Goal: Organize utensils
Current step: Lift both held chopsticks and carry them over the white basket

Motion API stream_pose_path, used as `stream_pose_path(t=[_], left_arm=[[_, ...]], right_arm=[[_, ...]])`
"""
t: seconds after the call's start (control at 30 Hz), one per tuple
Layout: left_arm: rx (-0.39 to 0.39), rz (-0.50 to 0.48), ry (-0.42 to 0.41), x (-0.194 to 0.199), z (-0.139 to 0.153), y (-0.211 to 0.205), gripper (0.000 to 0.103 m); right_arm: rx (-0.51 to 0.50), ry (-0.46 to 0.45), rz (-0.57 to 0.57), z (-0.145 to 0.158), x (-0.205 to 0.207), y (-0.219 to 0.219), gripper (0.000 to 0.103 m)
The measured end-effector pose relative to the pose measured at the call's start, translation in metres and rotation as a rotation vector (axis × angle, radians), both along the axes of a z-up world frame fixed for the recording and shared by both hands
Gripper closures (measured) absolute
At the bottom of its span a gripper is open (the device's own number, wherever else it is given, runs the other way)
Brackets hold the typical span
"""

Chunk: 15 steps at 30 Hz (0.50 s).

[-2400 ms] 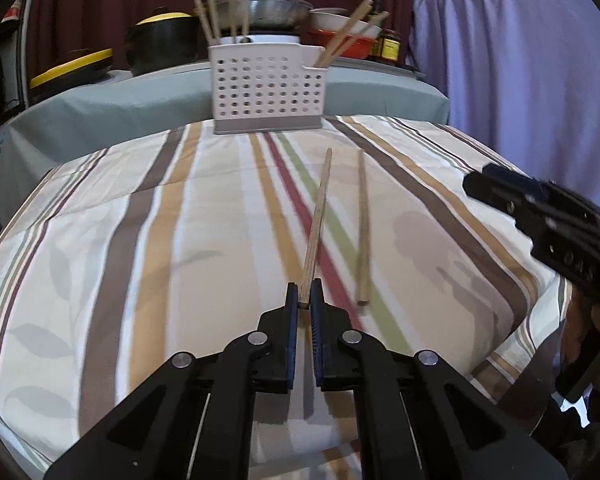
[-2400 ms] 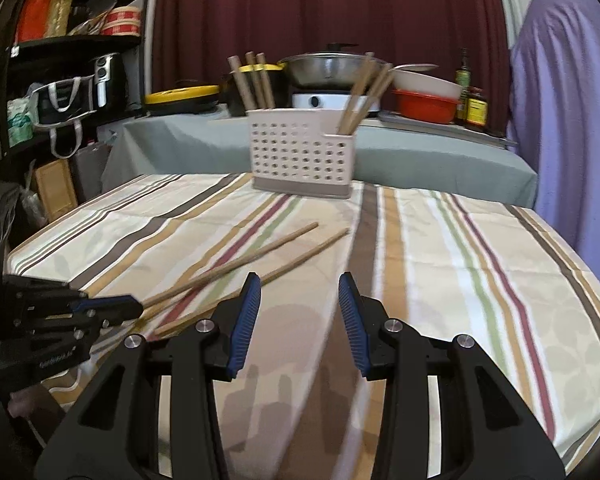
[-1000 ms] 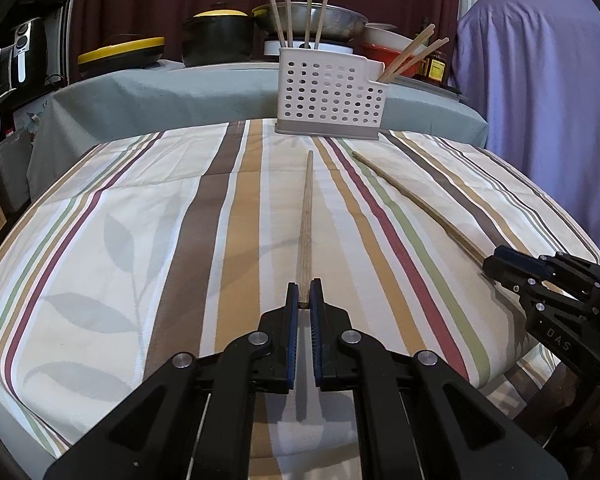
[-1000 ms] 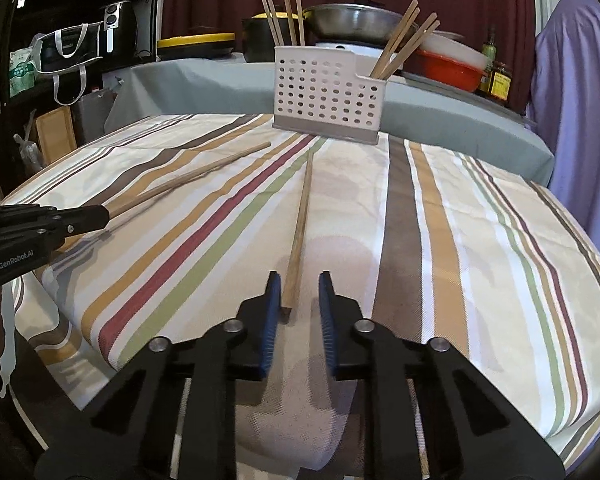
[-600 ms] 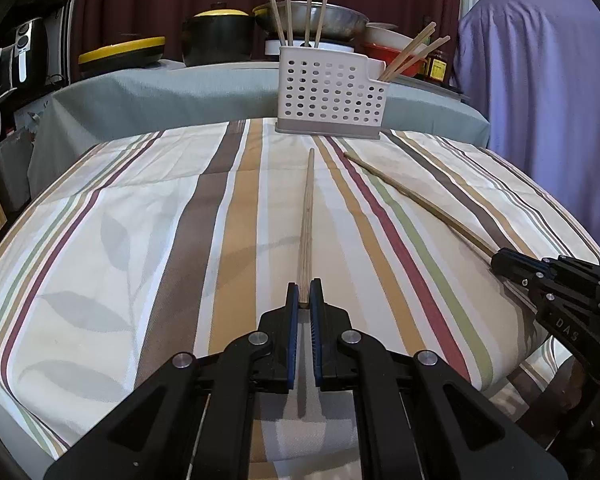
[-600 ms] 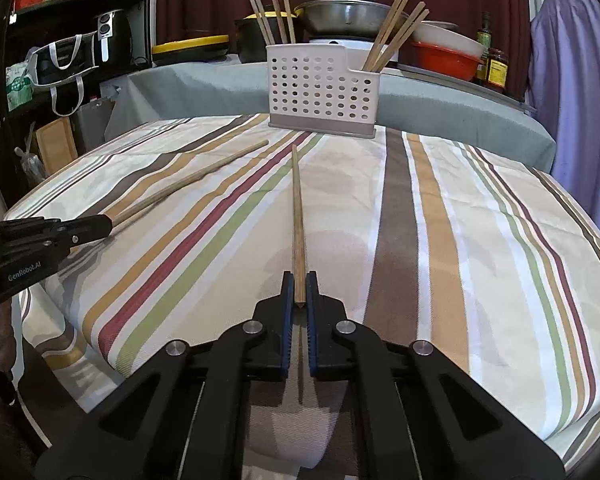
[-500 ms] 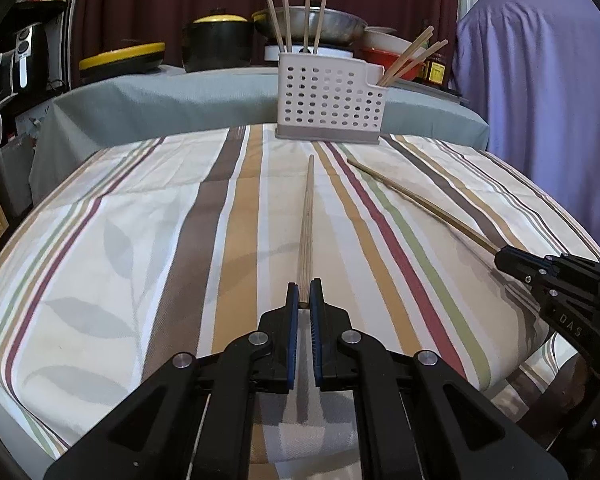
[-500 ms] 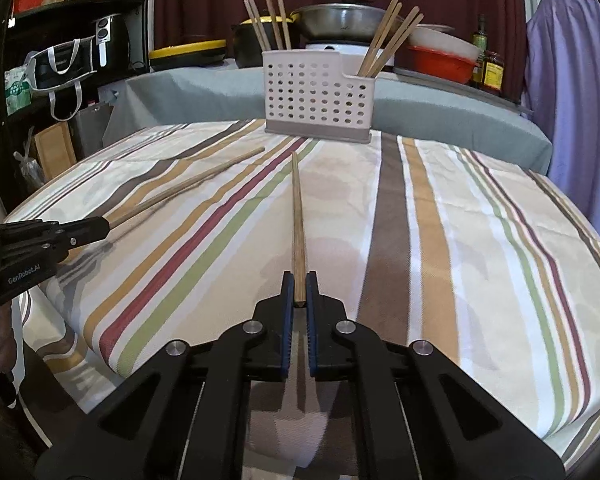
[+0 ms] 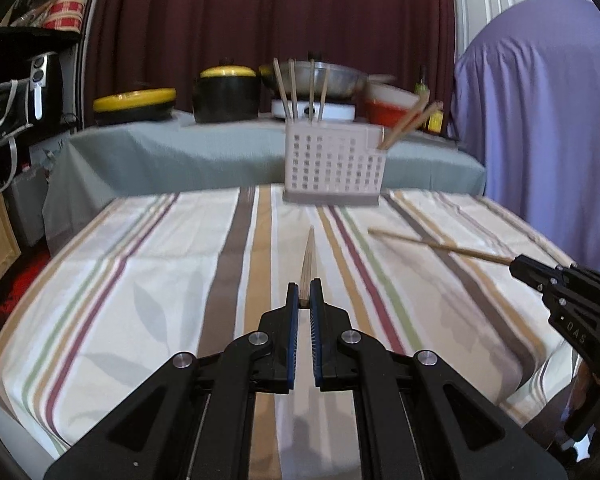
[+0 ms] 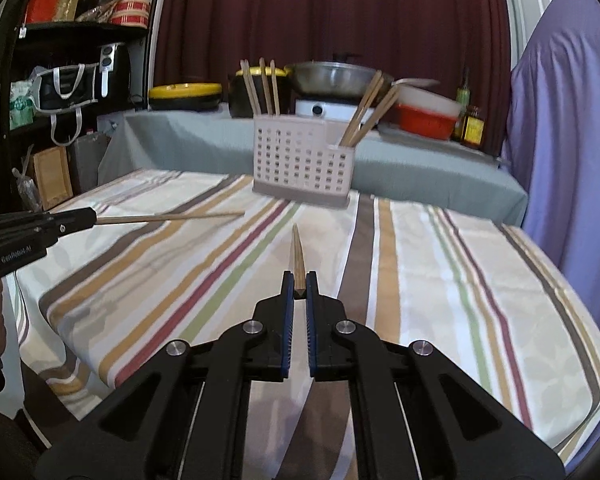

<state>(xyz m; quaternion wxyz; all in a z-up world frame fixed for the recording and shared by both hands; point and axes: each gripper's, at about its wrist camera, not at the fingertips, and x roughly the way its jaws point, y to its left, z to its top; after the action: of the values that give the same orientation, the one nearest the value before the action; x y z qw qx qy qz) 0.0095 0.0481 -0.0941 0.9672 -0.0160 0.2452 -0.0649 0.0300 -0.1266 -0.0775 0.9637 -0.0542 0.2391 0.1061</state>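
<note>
Hand-held gripper (image 9: 304,294) and its twin (image 10: 298,286) are each clamped on a chopstick (image 9: 309,258) end; tips could easily be knocked against the holder (image 10: 303,164) rim.

Both wrist views low over table (image 9: 172,248), facing caddy (image 9: 334,168) (image 10: 304,166); left view from caddy's left, right opposite.

place: likely home kitchen | cues: wok (image 10: 334,78), lidded pots (image 9: 226,94), striped tablecloth (image 10: 440,280)
</note>
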Motion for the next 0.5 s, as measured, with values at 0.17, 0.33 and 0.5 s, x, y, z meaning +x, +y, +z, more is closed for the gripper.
stream_pose_path(t=[0.17, 0.33, 0.5], left_arm=[[-0.004, 0.005, -0.079, -0.004, 0.027, 0.001, 0.097], [0.000, -0.002, -0.161, -0.008, 0.056, 0.000, 0.097], [0.000, -0.007, -0.233, -0.010, 0.086, -0.003, 0.097]], right_arm=[[0.005, -0.059, -0.005, 0.020, -0.003, -0.005, 0.097], [0.020, -0.122, -0.015, 0.044, -0.006, -0.012, 0.097], [0.044, -0.172, -0.022, 0.069, -0.006, -0.020, 0.097]])
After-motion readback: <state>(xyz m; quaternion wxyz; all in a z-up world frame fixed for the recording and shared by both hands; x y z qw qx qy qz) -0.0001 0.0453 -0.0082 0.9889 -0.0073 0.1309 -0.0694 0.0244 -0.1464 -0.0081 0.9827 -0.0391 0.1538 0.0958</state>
